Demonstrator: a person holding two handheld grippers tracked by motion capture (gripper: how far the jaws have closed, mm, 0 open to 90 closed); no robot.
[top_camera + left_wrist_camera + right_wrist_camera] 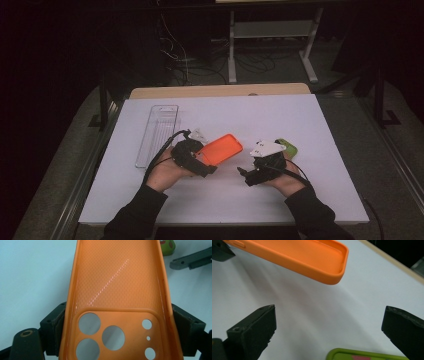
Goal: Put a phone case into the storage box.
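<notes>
An orange phone case (221, 148) is held above the white table, its hollow inside facing up. My left gripper (204, 161) is shut on its camera-cutout end. In the left gripper view the two black pads (56, 325) press the case (117, 285) on both long sides. To the right, my right gripper (245, 175) stands open with nothing between its jaws and points left toward the case. In the right gripper view the jaws of my right gripper (329, 326) stand wide apart over bare table, with the case's (294, 255) free end above them. A green phone case (289, 146) lies on the table behind the right hand.
A clear plastic tray (157, 132) lies lengthwise at the left of the white tabletop (310, 200). A wooden strip (220, 91) borders the far edge. The green case (362, 355) sits close under the right jaws. Table legs and cables stand on the dark floor beyond.
</notes>
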